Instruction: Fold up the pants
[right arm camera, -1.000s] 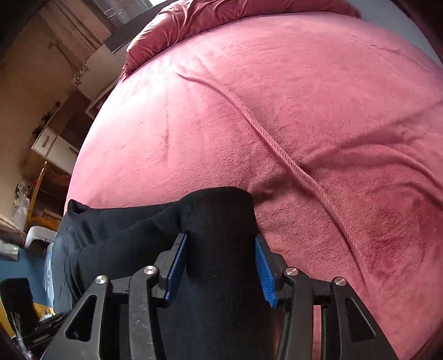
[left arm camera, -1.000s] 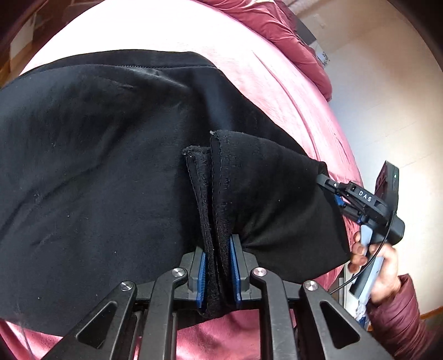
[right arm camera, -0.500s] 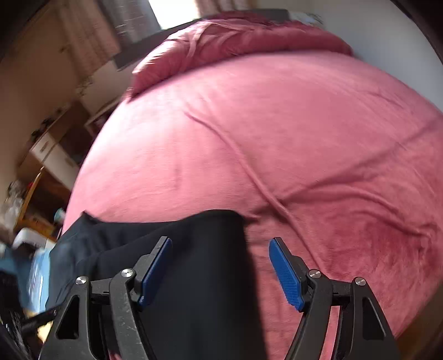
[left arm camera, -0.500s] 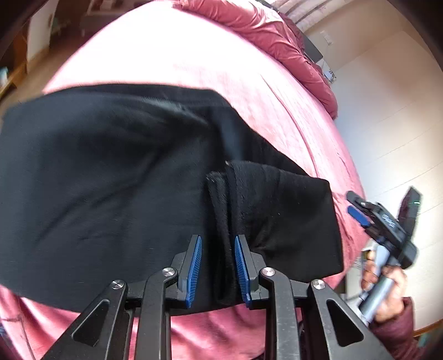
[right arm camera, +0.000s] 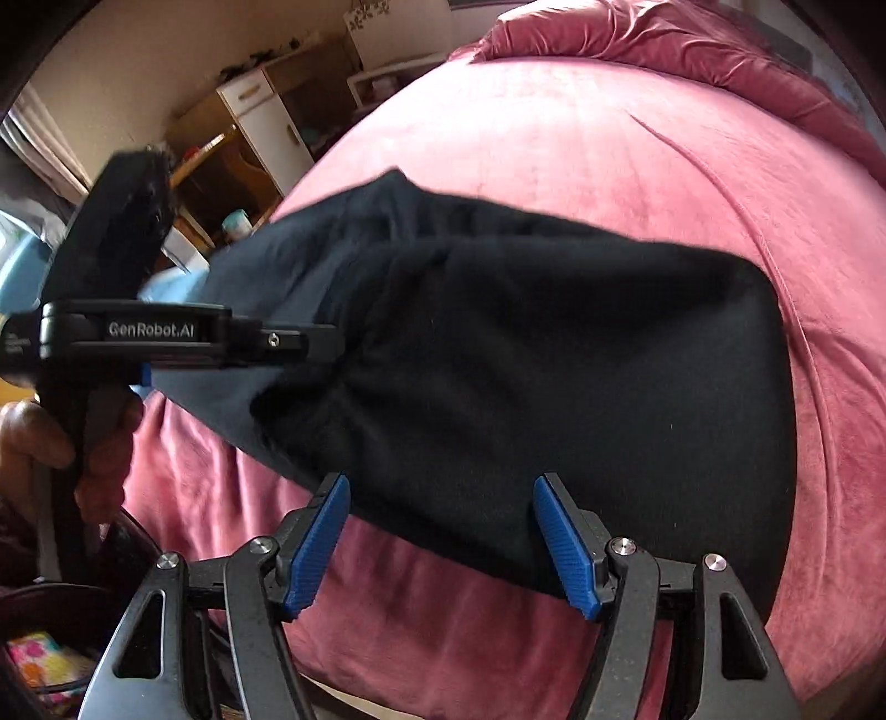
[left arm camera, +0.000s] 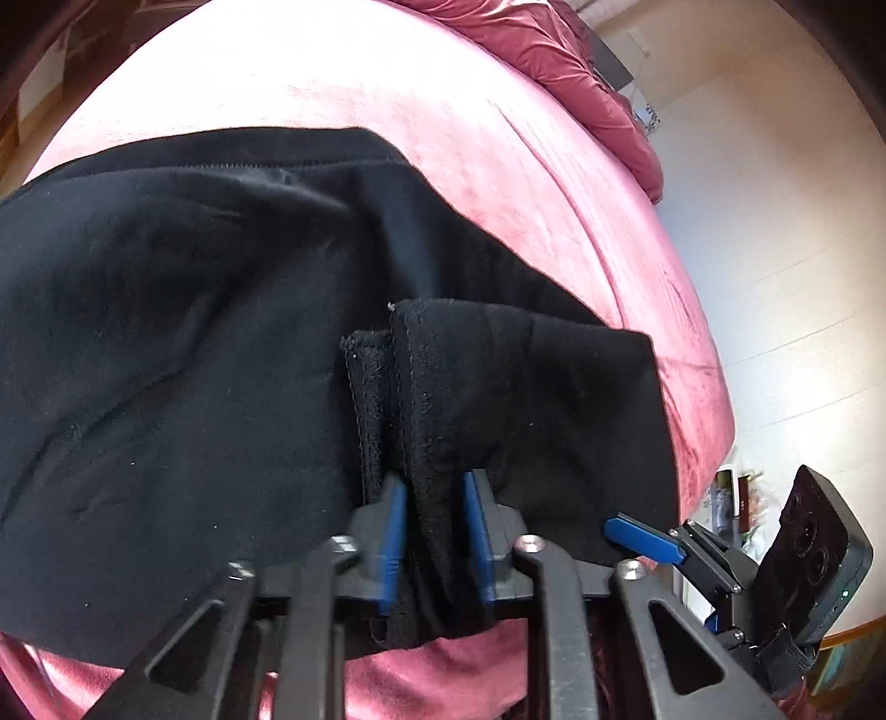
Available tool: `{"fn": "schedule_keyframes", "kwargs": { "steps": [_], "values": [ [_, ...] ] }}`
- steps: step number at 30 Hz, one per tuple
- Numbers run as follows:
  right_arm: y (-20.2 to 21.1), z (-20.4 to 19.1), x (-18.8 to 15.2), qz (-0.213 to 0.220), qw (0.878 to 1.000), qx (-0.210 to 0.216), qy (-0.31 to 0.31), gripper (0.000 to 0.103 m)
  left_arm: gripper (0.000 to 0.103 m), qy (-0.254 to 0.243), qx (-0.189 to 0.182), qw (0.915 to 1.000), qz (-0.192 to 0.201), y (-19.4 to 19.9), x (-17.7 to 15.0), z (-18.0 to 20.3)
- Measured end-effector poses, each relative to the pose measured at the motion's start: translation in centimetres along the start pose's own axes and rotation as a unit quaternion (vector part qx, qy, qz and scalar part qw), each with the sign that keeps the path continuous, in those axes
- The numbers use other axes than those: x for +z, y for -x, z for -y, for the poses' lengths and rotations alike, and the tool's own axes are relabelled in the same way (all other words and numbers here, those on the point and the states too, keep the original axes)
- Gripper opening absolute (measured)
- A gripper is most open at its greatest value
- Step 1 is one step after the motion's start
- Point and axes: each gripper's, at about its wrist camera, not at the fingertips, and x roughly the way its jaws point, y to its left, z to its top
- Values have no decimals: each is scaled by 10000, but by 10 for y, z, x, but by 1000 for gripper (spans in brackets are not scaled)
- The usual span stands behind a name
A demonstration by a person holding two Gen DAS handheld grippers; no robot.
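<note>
Black pants (left arm camera: 194,332) lie folded across a pink bed cover (left arm camera: 443,111). My left gripper (left arm camera: 433,482) is shut on the doubled leg hems (left arm camera: 398,387) at the near edge, and the cloth bunches between its blue pads. In the right wrist view the same pants (right arm camera: 554,332) spread ahead, and the left gripper (right arm camera: 332,343) bites into their left side. My right gripper (right arm camera: 441,482) hovers over the near edge of the pants. Its jaws stand wide and are closing a little, with neither pad pressing on the cloth. One of its blue pads (left arm camera: 642,540) shows at the lower right of the left wrist view.
A crumpled red duvet (right arm camera: 692,44) is heaped at the head of the bed. Past the bed's left side stand a wooden cupboard (right arm camera: 266,127) and clutter. A pale wall (left arm camera: 775,249) runs along the other side. A person's hand (right arm camera: 99,443) grips the left tool.
My right gripper let go of the pants fold, opened wide, rolled and drew back along the bed edge. The left gripper eased open for a moment, then shut again on the hems.
</note>
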Motion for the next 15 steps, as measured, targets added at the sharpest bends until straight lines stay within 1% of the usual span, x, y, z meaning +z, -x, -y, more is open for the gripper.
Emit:
{"fn": "schedule_keyframes", "kwargs": {
  "steps": [1, 3, 6, 8, 9, 11, 12, 14, 15],
  "values": [
    [1, 3, 0, 3, 10000, 0, -17, 70, 8, -13, 19, 10000, 92, 3, -1, -1],
    [4, 4, 1, 78, 10000, 14, -30, 69, 8, -106, -58, 9995, 293, 16, -6, 3],
    [11, 7, -1, 175, 9997, 157, 1, 69, 8, -333, 40, 9984, 463, 34, -17, 12],
    [6, 10, -4, 57, 9999, 155, -28, 69, 8, -419, 283, 9982, 323, 28, -22, 12],
    [4, 11, -5, 17, 9998, 166, -53, 69, 8, -347, 375, 9984, 224, 20, -22, 8],
    [0, 11, -6, -32, 9999, 104, -13, 70, 10, -126, 365, 9992, 79, 7, -20, 0],
    [-1, 11, -5, -43, 10000, 74, 4, 70, 11, -33, 348, 9993, 93, 5, -18, -2],
    [-5, 11, -5, -72, 10000, 56, 18, 71, 12, -9, 345, 9994, 63, 5, -15, -4],
    [-8, 11, -5, -95, 9999, 74, 30, 73, 13, -29, 362, 9993, 68, 7, -15, -4]
  ]
}}
